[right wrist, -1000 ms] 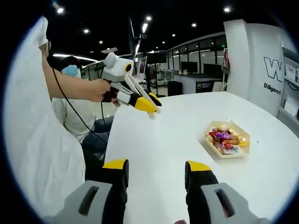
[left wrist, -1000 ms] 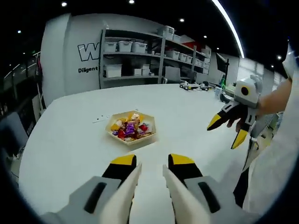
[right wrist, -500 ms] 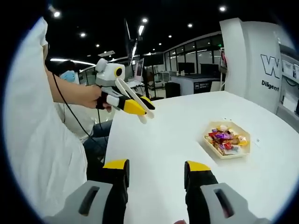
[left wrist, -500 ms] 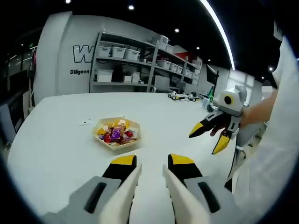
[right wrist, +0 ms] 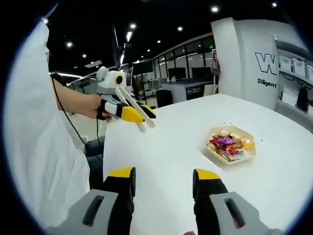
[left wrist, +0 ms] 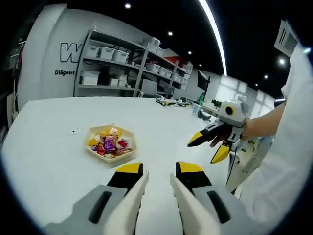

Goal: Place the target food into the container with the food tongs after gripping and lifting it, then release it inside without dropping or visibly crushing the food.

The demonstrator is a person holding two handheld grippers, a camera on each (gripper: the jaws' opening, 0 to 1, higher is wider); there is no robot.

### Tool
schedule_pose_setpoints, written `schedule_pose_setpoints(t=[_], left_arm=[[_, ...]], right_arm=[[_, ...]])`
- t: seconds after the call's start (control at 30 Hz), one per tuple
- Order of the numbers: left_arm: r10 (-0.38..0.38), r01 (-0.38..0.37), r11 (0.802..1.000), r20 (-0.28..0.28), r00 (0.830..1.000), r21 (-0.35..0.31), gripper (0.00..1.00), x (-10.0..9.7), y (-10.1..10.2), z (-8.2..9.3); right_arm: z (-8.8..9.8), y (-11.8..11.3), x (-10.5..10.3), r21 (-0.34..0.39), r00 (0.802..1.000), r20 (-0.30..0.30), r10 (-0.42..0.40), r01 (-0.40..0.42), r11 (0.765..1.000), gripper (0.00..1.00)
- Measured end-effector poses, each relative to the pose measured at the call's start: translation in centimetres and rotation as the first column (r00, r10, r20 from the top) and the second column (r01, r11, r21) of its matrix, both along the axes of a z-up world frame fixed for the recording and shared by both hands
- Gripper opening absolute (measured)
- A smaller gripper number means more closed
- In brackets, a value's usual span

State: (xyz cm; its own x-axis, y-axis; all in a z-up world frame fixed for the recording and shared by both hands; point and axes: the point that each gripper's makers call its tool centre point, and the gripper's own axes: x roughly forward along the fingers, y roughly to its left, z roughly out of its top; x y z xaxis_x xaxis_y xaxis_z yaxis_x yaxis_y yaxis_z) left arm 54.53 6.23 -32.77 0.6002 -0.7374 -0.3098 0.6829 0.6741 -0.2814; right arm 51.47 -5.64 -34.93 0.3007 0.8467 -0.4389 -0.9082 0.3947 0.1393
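A cream hexagonal tray (left wrist: 131, 145) (right wrist: 233, 161) sits on the white table (left wrist: 49, 166) (right wrist: 156, 152), holding several wrapped sweets (left wrist: 107, 145) (right wrist: 226, 145). My left gripper (left wrist: 159, 169) hovers above the table, short of the tray, with cream food tongs (left wrist: 138, 193) held between its jaws, the blades slightly apart and holding nothing. In the right gripper view the left gripper (right wrist: 142, 115) hangs at the left, tongs (right wrist: 131, 99) pointing toward the tray. My right gripper (right wrist: 164, 174) is open and empty over the table; the left gripper view shows the right gripper (left wrist: 208, 147) on the right, in a hand.
Shelving with white bins (left wrist: 117, 63) stands beyond the table's far edge. A small flat item (left wrist: 74, 131) (right wrist: 260, 141) lies next to the tray. A person's white sleeve (left wrist: 283, 161) (right wrist: 34, 147) borders each view. The table's near edge (right wrist: 105, 147) runs below the left gripper.
Both cameras have swung, so the tray sits further left in each view. In the left gripper view the right gripper has come lower and closer. Neither gripper's jaw spacing has changed.
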Motion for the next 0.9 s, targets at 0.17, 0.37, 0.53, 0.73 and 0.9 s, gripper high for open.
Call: schedule_pose_setpoints(t=[0.17,0.37,0.53,0.73,0.9], left_arm=[[-0.038,0.039,0.998,0.007,0.999,-0.044,0.23,0.0,0.2,0.9],[-0.092,0.092,0.996,0.013,0.996,-0.004,0.23,-0.3,0.2,0.3],[-0.008,0.006,0.999,0.055,0.998,0.035,0.23,-0.2,0.5,0.6],[0.070,-0.069,0.997,0.035,0.997,-0.026,0.23,0.1,1.1,1.3],[0.031,-0.029,0.999,0.061,0.998,-0.030,0.24,-0.1,1.7,1.4]], right_arm=[[0.6,0.2,0.0,-0.002,0.997,0.008,-0.075,0.075,0.997,0.44],[0.8,0.7,0.1,0.032,0.995,0.007,-0.100,0.100,0.995,0.44],[0.8,1.0,0.1,0.043,1.000,0.013,0.010,-0.010,0.999,0.44],[0.8,0.0,0.2,0.018,0.999,0.006,0.048,-0.048,0.999,0.44],[0.5,0.3,0.3,-0.007,1.000,0.017,-0.014,0.014,1.000,0.45]])
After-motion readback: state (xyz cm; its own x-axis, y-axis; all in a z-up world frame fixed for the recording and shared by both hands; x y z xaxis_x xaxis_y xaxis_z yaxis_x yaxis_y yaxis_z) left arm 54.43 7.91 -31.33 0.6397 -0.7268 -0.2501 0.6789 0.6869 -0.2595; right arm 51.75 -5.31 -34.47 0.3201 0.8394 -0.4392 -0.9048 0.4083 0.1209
